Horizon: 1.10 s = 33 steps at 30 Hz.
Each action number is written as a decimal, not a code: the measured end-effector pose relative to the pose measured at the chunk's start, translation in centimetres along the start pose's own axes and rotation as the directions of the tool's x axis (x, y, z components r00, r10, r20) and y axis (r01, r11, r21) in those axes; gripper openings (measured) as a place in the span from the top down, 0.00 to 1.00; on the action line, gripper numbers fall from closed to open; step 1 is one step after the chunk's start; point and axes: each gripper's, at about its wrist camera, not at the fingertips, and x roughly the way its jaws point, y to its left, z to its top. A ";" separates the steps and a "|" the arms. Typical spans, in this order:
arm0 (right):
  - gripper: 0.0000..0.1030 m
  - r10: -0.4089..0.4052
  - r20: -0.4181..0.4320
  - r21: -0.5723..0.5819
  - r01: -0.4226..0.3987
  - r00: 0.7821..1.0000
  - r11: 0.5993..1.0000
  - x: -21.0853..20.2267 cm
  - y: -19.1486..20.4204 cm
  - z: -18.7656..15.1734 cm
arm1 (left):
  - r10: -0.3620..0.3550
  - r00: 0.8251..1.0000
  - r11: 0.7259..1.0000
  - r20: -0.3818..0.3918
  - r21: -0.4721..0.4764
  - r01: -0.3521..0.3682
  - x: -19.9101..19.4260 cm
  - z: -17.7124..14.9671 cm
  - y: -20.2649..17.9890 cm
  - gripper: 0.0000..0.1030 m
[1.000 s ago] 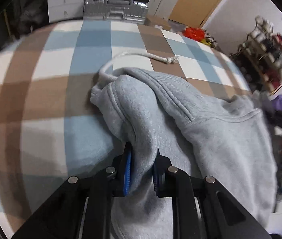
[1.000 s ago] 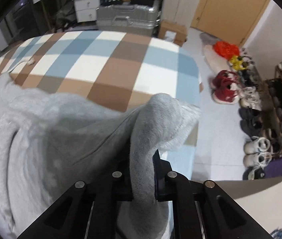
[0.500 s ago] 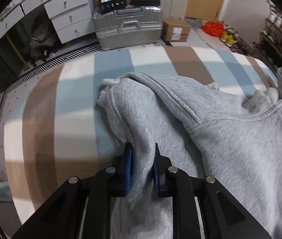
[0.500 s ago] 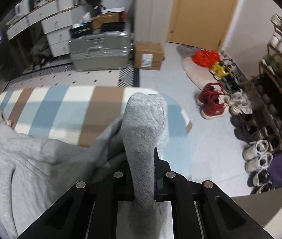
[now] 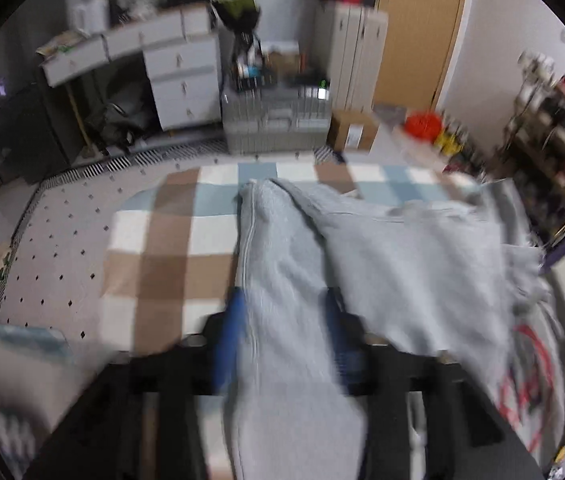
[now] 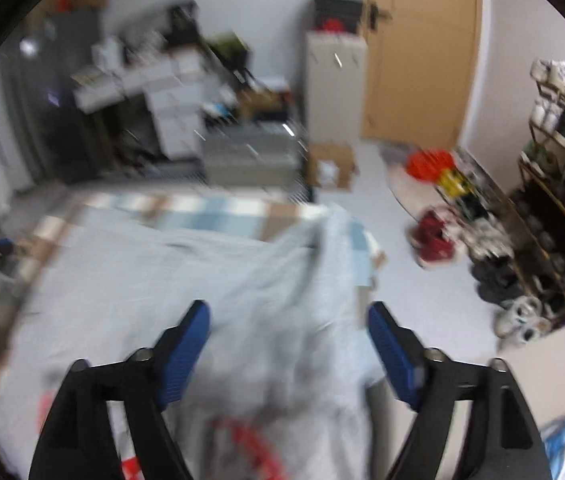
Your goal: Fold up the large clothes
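Observation:
A grey hoodie [image 5: 402, 248] lies spread over the checked blue, brown and white cover [image 5: 170, 240] of the bed. In the blurred left wrist view a fold of it runs between the blue pads of my left gripper [image 5: 284, 320], whose jaws are opening and stand apart. The right wrist view shows the same hoodie [image 6: 162, 280] below my right gripper [image 6: 288, 340]. That gripper's jaws are opening wide, and the cloth hangs loose between the fingers [image 6: 390, 344] with no pad pressing on it.
Past the bed's far edge stand a silver suitcase [image 5: 276, 120], white drawers [image 5: 178, 80] and a cardboard box [image 5: 352, 132]. A shoe rack [image 6: 562, 200] and loose shoes [image 6: 434, 236] fill the floor on the right, near a wooden door [image 6: 418, 48]. Red-printed fabric [image 6: 250, 440] shows at the bottom.
Both grippers were shut on folds of the hoodie and have spread their jaws. Both have risen and pulled back, so more of the room shows. The hoodie now lies flatter on the bed.

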 end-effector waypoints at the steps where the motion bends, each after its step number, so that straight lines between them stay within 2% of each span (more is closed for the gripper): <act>1: 0.03 0.033 0.071 0.010 -0.034 0.997 0.999 -3.4 1.3 -1.5 | 0.012 0.999 1.000 0.045 -0.005 -0.011 -2.4 -1.3 -0.2 0.32; 2: 0.00 0.061 0.126 0.019 -0.064 0.990 0.998 -6.0 2.3 -2.8 | 0.022 0.995 1.000 0.102 -0.014 -0.020 -5.3 -3.0 -0.4 0.23; 4: 0.00 0.113 0.208 0.012 -0.118 0.972 0.993 -10.3 4.8 -5.7 | 0.020 0.985 1.000 0.169 -0.026 -0.016 -8.7 -5.0 -1.1 0.19; 7: 0.00 0.143 0.275 0.011 -0.152 0.951 0.988 -14.6 7.9 -9.9 | 0.036 0.974 0.999 0.222 -0.018 -0.032 -12.9 -9.0 -2.3 0.17; 8: 0.00 0.148 0.301 0.017 -0.161 0.942 0.987 -16.0 9.1 -11.7 | 0.034 0.972 0.999 0.234 -0.006 -0.034 -13.8 -10.2 -2.7 0.11; 10: 0.00 0.160 0.294 0.006 -0.169 0.942 0.986 -17.8 11.3 -14.9 | 0.037 0.968 0.999 0.250 -0.001 -0.038 -15.2 -13.0 -3.4 0.05; 11: 0.00 0.162 0.294 -0.002 -0.168 0.942 0.986 -18.4 12.0 -16.0 | 0.021 0.968 1.000 0.252 0.003 -0.023 -15.6 -14.5 -3.7 0.05; 14: 0.00 0.185 0.350 -0.053 -0.178 0.918 0.983 -20.7 13.7 -20.2 | 0.009 0.975 1.000 0.224 0.019 -0.014 -15.5 -17.5 -4.0 0.04; 17: 0.00 0.139 0.402 -0.048 -0.130 0.905 0.990 -21.1 13.6 -23.2 | 0.037 0.974 0.999 0.224 0.009 -0.040 -15.4 -20.1 -3.7 0.04; 20: 0.00 0.112 0.413 0.016 -0.130 0.904 0.991 -20.6 12.4 -25.5 | 0.081 0.969 0.996 0.232 0.018 -0.088 -16.3 -22.5 -4.0 0.04; 22: 0.00 0.109 0.379 0.065 -0.144 0.919 0.987 -21.1 11.7 -26.2 | 0.082 0.971 0.996 0.226 0.000 -0.085 -16.4 -23.8 -3.8 0.04; 24: 0.00 0.135 0.374 0.122 -0.193 0.918 0.974 -21.1 10.6 -27.3 | 0.081 0.973 0.997 0.217 -0.029 -0.077 -16.5 -24.8 -3.6 0.04; 27: 0.00 0.137 0.333 0.163 -0.200 0.933 0.966 -21.3 9.7 -28.0 | 0.105 0.968 0.994 0.226 -0.042 -0.098 -17.1 -26.4 -3.6 0.04; 31: 0.00 0.143 0.355 0.234 -0.235 0.924 0.943 -21.5 8.4 -28.4 | 0.130 0.967 0.992 0.219 -0.037 -0.125 -16.8 -27.3 -3.4 0.04; 33: 0.00 0.148 0.338 0.279 -0.249 0.929 0.927 -20.9 7.7 -28.3 | 0.144 0.966 0.990 0.215 -0.036 -0.140 -16.3 -28.0 -3.2 0.04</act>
